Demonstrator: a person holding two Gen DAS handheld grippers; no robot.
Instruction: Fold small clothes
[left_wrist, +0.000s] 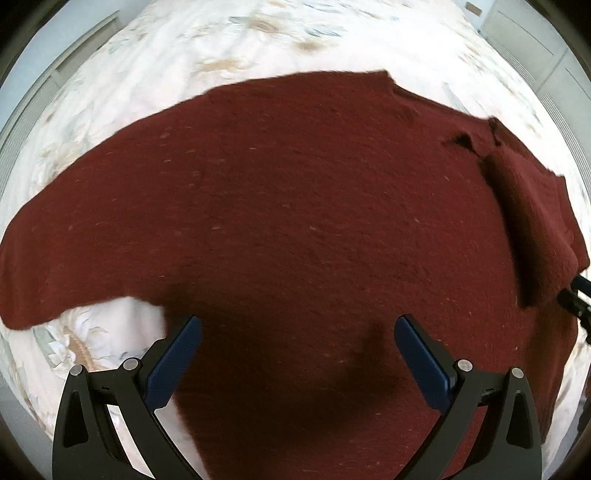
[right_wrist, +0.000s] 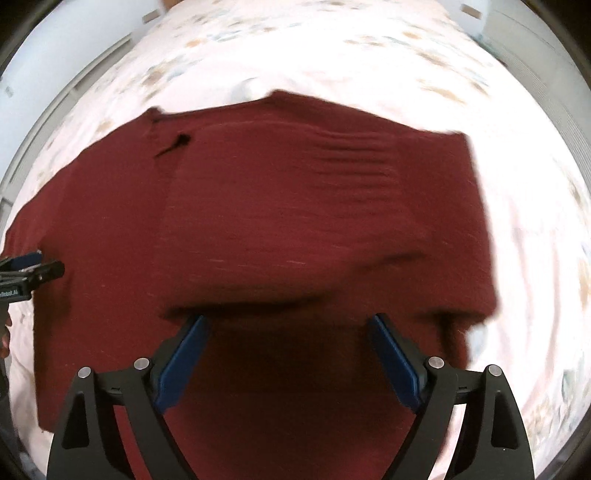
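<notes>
Dark red knitted sweater (left_wrist: 288, 221) lying spread on white floral-print bedsheet (left_wrist: 221, 48), filling centre of both wrist views. Right side folded over body, ribbed fold edge (right_wrist: 295, 221) showing at centre in right view. Left gripper (left_wrist: 295, 328) hovering at 6 o'clock, blue-padded fingers (left_wrist: 173, 358) spread wide, pinching nothing. Right gripper (right_wrist: 288, 325) at 6 o'clock too, spread apart, tips just beside folded layer's near edge. Other gripper peeking in at 9 o'clock in right view.
</notes>
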